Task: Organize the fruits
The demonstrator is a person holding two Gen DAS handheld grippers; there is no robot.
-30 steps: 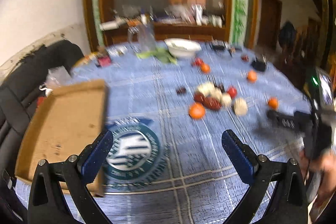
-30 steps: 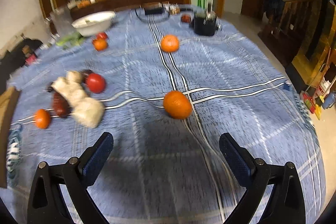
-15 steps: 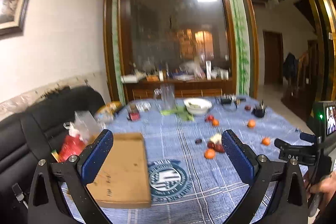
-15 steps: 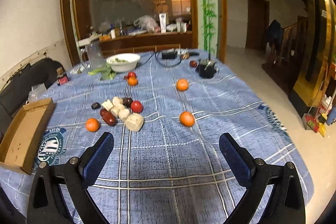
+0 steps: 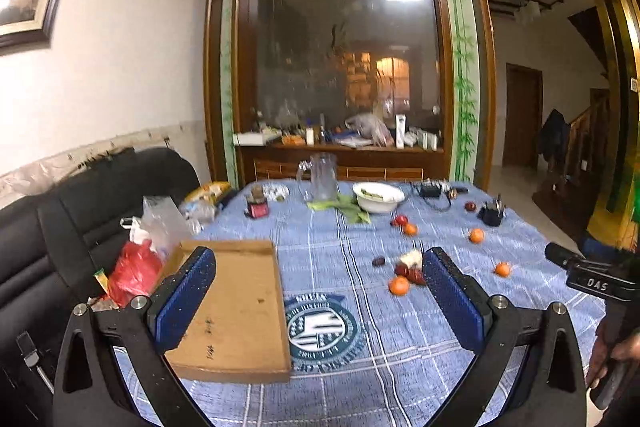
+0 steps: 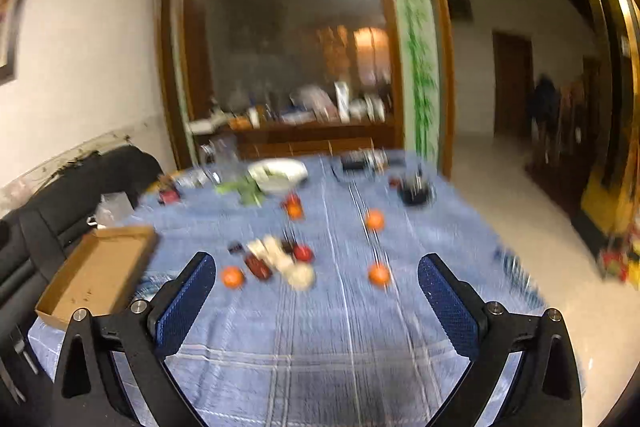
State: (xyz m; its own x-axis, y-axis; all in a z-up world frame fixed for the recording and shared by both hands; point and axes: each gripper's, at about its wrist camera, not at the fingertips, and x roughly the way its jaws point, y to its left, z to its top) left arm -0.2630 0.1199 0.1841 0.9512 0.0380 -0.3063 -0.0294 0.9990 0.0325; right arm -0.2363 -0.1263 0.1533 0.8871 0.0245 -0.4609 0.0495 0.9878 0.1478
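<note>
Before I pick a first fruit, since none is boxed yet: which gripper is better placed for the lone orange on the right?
Probably the right gripper: open, empty, with that orange between its fingers' lines. The left gripper faces the cardboard box.

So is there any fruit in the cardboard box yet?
No, the cardboard box shows only its bare brown bottom, and the oranges lie out on the blue tablecloth.

The left gripper (image 5: pixel 320 303) hangs above a blue plaid tablecloth (image 5: pixel 360 367) with jaws spread wide and nothing between them. A shallow cardboard box (image 5: pixel 240 311) lies at left. Oranges (image 5: pixel 399 285), red fruits and pale pieces cluster mid-table; a white bowl (image 5: pixel 378 196) sits beyond, beside a glass pitcher (image 5: pixel 322 182)
</note>
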